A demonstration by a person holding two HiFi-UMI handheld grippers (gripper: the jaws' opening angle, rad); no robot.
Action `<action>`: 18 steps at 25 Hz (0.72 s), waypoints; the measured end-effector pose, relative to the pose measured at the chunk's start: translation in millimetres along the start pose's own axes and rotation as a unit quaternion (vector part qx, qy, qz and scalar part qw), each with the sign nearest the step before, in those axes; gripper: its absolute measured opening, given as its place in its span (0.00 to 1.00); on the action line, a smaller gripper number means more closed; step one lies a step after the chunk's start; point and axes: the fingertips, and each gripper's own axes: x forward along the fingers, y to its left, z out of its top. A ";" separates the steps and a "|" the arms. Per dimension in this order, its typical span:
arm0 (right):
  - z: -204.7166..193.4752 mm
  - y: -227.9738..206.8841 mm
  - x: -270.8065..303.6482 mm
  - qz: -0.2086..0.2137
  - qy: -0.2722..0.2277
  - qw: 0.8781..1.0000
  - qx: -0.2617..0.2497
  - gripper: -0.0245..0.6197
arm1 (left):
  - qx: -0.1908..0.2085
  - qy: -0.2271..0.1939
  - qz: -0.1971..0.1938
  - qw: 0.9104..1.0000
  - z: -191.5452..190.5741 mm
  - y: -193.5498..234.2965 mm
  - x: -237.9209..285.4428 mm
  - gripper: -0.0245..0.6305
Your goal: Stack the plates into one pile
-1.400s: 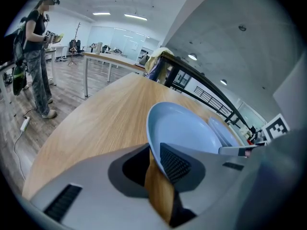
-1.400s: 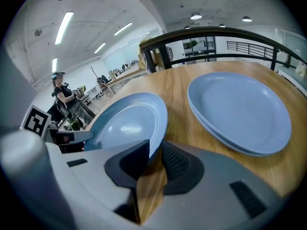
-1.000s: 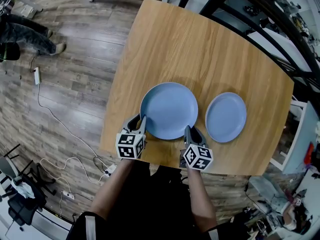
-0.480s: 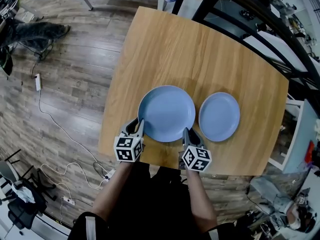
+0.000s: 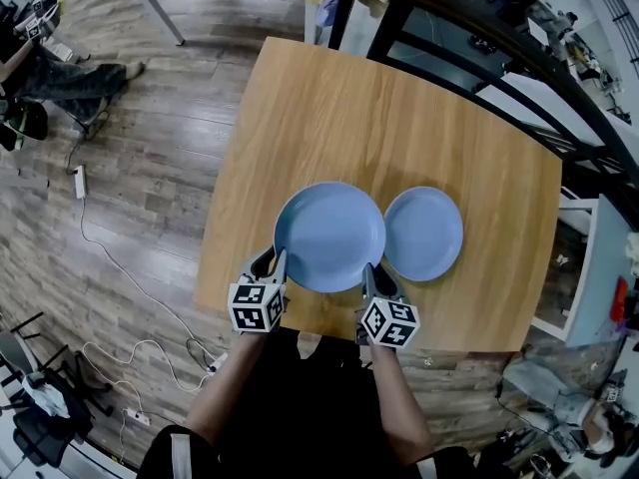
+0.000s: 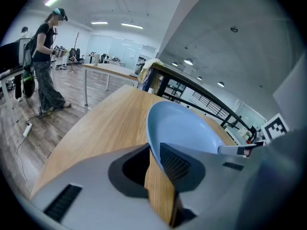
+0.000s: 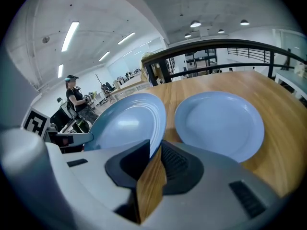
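The large blue plate (image 5: 329,236) hangs a little above the wooden table (image 5: 379,118), gripped at its near rim from both sides. My left gripper (image 5: 279,264) is shut on its left near rim, seen as a thin blue edge between the jaws (image 6: 154,150). My right gripper (image 5: 366,273) is shut on its right near rim (image 7: 156,145). The smaller blue plate (image 5: 424,234) lies flat on the table just right of it; the large plate's edge slightly overlaps it in the head view. It fills the right gripper view's right half (image 7: 220,123).
The table's near edge (image 5: 329,332) runs just under both grippers. A dark metal railing (image 5: 479,28) stands behind the table. A person (image 6: 45,56) stands far left on the wood floor, where cables (image 5: 110,238) lie.
Both grippers have lifted the large plate off the table and carried it toward the small plate; the gap between the two plates has closed to a slight overlap.
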 end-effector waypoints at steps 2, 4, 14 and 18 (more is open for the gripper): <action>1.3 -1.8 -5.9 0.001 -0.003 1.000 0.000 0.18 | 0.002 -0.002 0.000 1.000 0.4 -5.6 -4.2 0.16; 4.0 -3.6 -11.5 0.002 -0.007 1.000 0.001 0.17 | 0.004 -0.004 -0.001 1.000 1.8 -11.4 -7.3 0.16; 14.6 -17.8 -41.3 0.008 -0.023 1.000 0.002 0.17 | 0.013 -0.017 -0.004 1.000 7.5 -43.6 -20.5 0.16; 18.3 -26.5 -52.7 0.010 -0.029 1.000 0.002 0.17 | 0.016 -0.022 -0.004 1.000 7.7 -58.3 -24.2 0.16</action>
